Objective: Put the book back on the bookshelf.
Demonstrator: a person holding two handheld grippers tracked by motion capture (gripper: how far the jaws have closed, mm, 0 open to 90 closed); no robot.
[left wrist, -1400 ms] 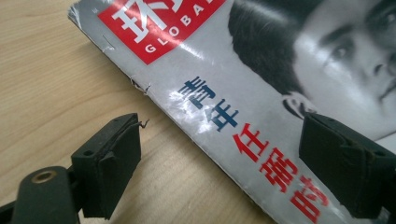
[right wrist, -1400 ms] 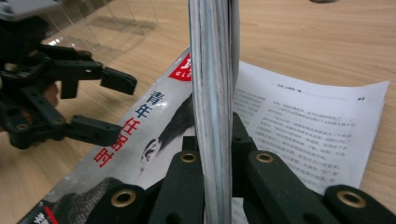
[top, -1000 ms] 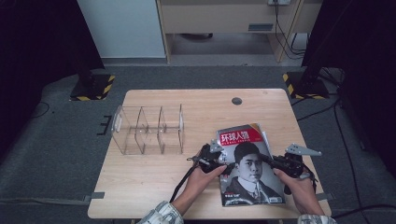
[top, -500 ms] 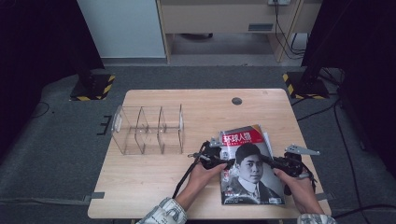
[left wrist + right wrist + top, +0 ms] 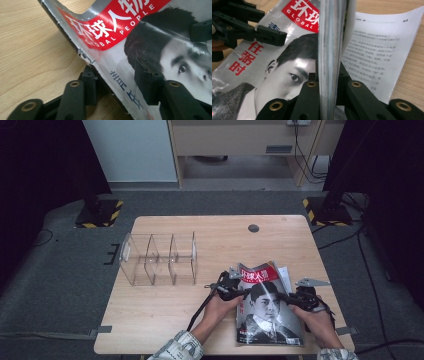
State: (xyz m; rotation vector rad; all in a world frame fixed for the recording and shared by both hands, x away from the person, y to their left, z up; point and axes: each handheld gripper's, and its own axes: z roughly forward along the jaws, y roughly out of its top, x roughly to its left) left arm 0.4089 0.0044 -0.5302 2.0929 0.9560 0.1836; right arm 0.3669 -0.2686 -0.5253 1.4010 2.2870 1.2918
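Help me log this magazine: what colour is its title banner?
Red with white lettering, on the glossy portrait-cover magazine; clearest in the left gripper view.

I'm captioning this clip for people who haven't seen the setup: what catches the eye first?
First the magazine with its red title band and portrait cover, at the table's near right, clamped at its left edge by the left gripper and at its right edge by the right gripper. Next, the clear divided organizer standing to its left.

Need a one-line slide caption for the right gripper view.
Right hand-held gripper clamps the edge of a glossy red-titled portrait magazine, lifting it off a printed white page on the light wooden table.
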